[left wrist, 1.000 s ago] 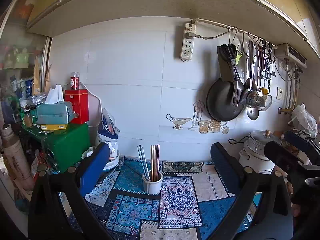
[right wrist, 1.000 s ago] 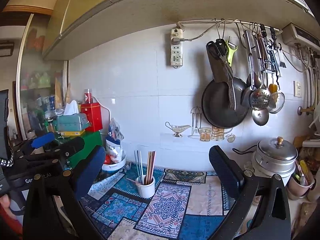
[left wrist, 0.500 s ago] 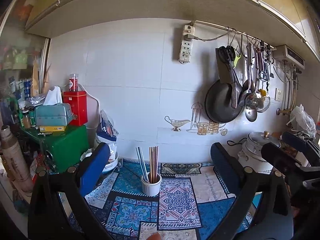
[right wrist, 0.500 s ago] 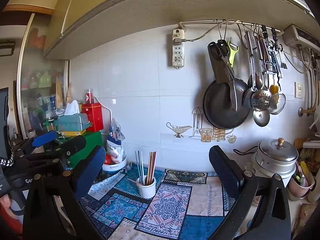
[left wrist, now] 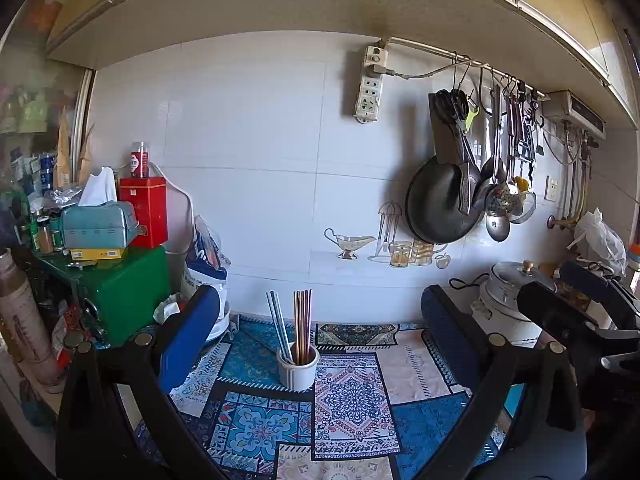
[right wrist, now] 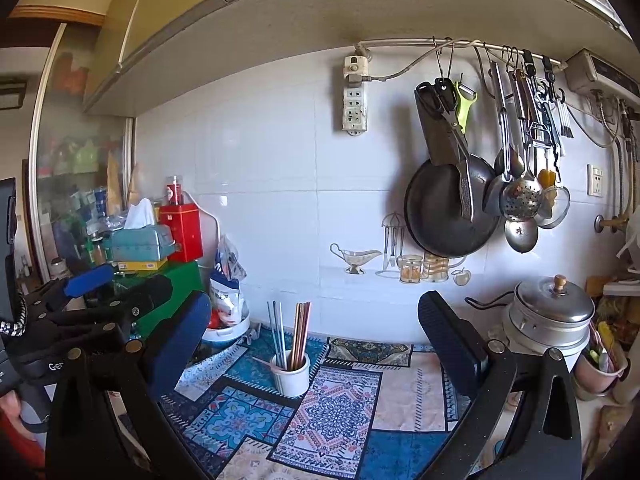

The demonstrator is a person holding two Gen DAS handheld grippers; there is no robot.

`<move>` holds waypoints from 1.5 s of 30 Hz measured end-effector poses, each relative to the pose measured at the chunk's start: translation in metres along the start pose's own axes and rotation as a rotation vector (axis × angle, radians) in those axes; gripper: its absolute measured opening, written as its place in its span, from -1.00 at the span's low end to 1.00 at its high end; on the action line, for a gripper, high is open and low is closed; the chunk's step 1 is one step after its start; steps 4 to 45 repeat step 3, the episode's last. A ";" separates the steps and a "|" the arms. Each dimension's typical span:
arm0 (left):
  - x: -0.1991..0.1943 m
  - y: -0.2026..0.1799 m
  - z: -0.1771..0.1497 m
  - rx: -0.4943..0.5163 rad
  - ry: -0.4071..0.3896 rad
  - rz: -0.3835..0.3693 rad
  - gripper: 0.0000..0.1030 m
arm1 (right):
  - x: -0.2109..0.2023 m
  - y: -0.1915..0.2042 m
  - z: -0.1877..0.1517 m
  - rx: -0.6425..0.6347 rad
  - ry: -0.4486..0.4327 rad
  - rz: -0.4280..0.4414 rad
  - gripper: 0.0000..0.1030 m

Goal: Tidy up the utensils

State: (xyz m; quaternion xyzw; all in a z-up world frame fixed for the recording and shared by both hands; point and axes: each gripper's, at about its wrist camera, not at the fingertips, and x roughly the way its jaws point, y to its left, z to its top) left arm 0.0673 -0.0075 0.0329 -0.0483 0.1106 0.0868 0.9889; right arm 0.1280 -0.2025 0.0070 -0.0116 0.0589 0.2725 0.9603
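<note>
White ribbed utensil cup (left wrist: pixel 298 370) sits lower centre of the left wrist frame, on a patchwork-print mat (left wrist: pixel 352 396). Same cup (right wrist: pixel 291 374) lower centre in the right wrist frame. Inside it, upright: a bunch of brown/reddish chopsticks (left wrist: pixel 302 326) on the right side, grey metal chopsticks (left wrist: pixel 278 328) leaning left. In the right wrist view a pale pink handle (right wrist: pixel 262 361) pokes out over the cup's left rim.

Writing: only "Gen" readable on the black body of the other gripper, left edge of the right wrist frame. Red tin (left wrist: pixel 144 210) and red-labelled jar (left wrist: pixel 139 160) at mid-left carry print too small to read.

Left gripper (left wrist: pixel 320 332): jaws wide apart, nothing between them, blue pads, held level above the mat and aimed at the cup and tiled wall. Right gripper (right wrist: pixel 314 330): also spread wide and empty, same heading, cup framed between its fingers. Each gripper shows at the edge of the other's view, side by side. Neither touches the cup.

Upper right of both frames: rail with hanging ladles, skimmer, scissors, black pan (right wrist: pixel 448 206). Steel pot (right wrist: pixel 550 316) lower right.
</note>
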 end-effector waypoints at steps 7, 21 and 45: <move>0.004 0.004 0.000 0.001 0.006 -0.008 0.97 | 0.003 0.003 -0.001 0.004 0.007 -0.008 1.00; 0.004 0.004 0.000 0.001 0.006 -0.008 0.97 | 0.003 0.003 -0.001 0.004 0.007 -0.008 1.00; 0.004 0.004 0.000 0.001 0.006 -0.008 0.97 | 0.003 0.003 -0.001 0.004 0.007 -0.008 1.00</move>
